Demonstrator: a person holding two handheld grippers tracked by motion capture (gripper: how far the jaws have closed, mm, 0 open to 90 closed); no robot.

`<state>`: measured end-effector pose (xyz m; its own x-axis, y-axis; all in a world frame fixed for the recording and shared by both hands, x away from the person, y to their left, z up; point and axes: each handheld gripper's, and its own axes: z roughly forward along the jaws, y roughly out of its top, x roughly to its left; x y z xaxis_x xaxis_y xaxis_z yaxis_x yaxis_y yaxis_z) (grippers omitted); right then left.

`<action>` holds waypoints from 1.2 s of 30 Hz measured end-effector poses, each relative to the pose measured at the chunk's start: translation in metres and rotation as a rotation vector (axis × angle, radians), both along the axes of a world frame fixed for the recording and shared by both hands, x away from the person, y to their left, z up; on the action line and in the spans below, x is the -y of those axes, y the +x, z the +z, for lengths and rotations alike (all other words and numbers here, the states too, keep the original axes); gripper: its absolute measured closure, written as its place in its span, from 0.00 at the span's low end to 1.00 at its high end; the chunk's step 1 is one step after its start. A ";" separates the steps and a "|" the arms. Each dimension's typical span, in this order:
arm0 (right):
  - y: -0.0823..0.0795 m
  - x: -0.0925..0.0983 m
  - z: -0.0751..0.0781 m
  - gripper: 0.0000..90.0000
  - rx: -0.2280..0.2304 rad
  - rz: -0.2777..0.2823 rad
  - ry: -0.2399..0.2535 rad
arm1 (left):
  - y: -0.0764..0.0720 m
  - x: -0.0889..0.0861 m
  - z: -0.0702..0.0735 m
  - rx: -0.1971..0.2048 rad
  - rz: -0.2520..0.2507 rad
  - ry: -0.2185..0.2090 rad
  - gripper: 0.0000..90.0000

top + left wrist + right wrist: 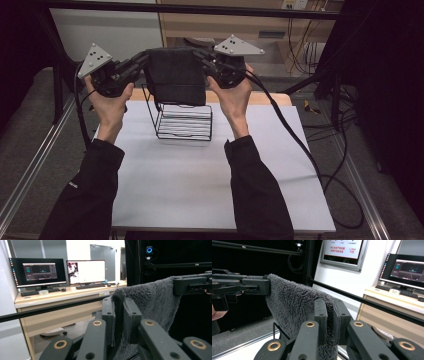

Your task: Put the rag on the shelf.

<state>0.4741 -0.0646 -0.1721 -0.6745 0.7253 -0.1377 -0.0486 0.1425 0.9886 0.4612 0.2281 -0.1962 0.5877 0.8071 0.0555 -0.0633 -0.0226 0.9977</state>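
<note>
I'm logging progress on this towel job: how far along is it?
Done: the dark grey fluffy towel is lifted, each top corner pinched in shut tongs, left tongs and right tongs. In hand: it hangs stretched between them above the black wire rack on the white table. Left: likely lowering it onto the rack and letting go.

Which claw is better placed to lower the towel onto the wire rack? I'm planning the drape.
Neither clearly: the left claw and right claw each pinch a top corner of the grey towel, level, above the wire rack. Probably both together.
</note>
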 end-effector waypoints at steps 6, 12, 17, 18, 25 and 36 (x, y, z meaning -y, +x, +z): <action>-0.005 0.001 -0.003 0.93 0.008 0.014 -0.022 | -0.005 -0.002 -0.007 0.008 -0.018 0.013 0.90; -0.019 0.002 -0.019 0.93 0.020 0.040 -0.044 | -0.017 -0.005 -0.024 0.017 -0.036 0.028 0.90; -0.030 0.002 -0.032 0.93 0.027 0.054 -0.042 | -0.025 -0.006 -0.035 0.021 -0.042 0.040 0.90; -0.032 0.002 -0.034 0.93 0.027 0.055 -0.043 | -0.026 -0.006 -0.037 0.022 -0.043 0.042 0.90; -0.037 0.001 -0.043 0.93 0.010 0.066 -0.062 | -0.030 -0.008 -0.050 0.004 -0.046 0.052 0.90; -0.035 0.004 -0.060 0.92 -0.129 0.097 -0.085 | -0.035 -0.006 -0.065 -0.098 -0.046 0.090 0.88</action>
